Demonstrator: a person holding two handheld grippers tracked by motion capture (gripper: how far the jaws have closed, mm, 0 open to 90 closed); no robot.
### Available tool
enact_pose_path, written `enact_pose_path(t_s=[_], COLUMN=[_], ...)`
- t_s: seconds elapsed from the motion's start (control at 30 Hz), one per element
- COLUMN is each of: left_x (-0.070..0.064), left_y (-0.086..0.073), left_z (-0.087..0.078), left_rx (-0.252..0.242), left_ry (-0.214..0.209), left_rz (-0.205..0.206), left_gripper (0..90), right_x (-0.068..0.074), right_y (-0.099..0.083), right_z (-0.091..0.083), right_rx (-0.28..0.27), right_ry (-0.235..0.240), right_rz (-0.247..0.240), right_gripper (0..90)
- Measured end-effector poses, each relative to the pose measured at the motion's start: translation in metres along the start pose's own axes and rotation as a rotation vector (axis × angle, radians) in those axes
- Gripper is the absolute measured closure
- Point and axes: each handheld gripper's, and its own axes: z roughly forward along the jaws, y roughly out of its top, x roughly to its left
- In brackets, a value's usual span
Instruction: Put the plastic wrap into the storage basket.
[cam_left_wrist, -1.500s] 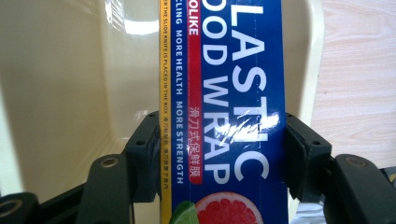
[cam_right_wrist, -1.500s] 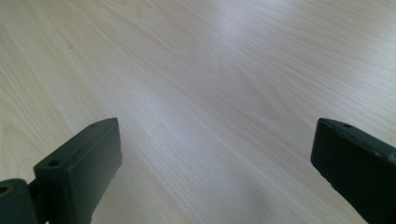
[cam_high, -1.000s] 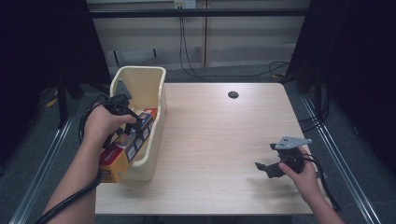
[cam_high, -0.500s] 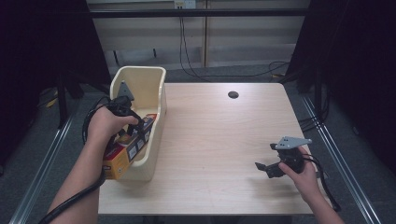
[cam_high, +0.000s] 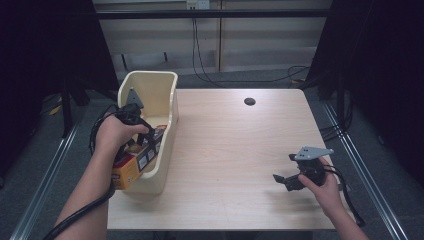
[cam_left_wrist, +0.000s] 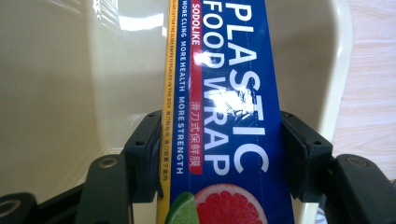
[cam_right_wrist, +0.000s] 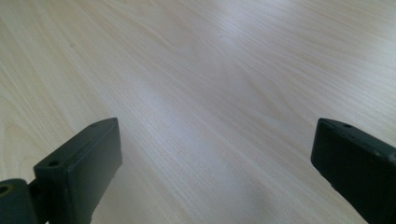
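A long box of plastic wrap (cam_left_wrist: 224, 93), blue with a yellow edge and a grapefruit picture, lies tilted in the cream plastic bin (cam_high: 165, 100) at the table's left. Its near end (cam_high: 131, 167) rests over the bin's front rim. My left gripper (cam_high: 145, 140) is shut on the box, one jaw on each long side (cam_left_wrist: 219, 163). My right gripper (cam_high: 287, 181) rests low over the bare wood at the front right. Its jaws stand wide open with nothing between them (cam_right_wrist: 210, 163).
The bin's cream walls (cam_left_wrist: 56, 84) rise around the box. A dark round hole (cam_high: 249, 101) marks the far middle of the light wooden table (cam_high: 235, 150). Cables trail off both grippers, and dark floor and metal rails flank the table.
My left hand has shifted the box slightly toward the near side, its near end sticking farther over the bin's front rim. The right gripper has stayed put.
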Motion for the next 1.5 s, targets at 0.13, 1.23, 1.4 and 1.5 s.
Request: enact_pose_path(t_s=[0.13, 1.23, 1.4, 1.5], left_x=[0.0001, -0.0025, -0.0023, -0.0014], left_y=[0.0016, 0.0043, 0.0038, 0.0038], left_z=[0.0009, 0.0043, 0.0044, 0.0033], left_rx=[0.007, 0.008, -0.003, 0.004], left_ry=[0.006, 0.009, 0.003, -0.011], left_rz=[0.006, 0.002, -0.005, 0.0], left_gripper=[39.8, 38.2, 37.6, 37.1], right_x=[0.0004, 0.001, 0.001, 0.0009], right_y=[-0.0001, -0.0005, -0.0004, -0.0004], right_z=[0.0005, -0.0002, -0.0003, -0.0003], right_rx=[0.002, 0.003, 0.002, 0.002], right_ry=[0.002, 0.001, 0.001, 0.0], right_rz=[-0.002, -0.004, -0.006, -0.007], right_gripper=[1.8, 1.8, 1.7, 1.7])
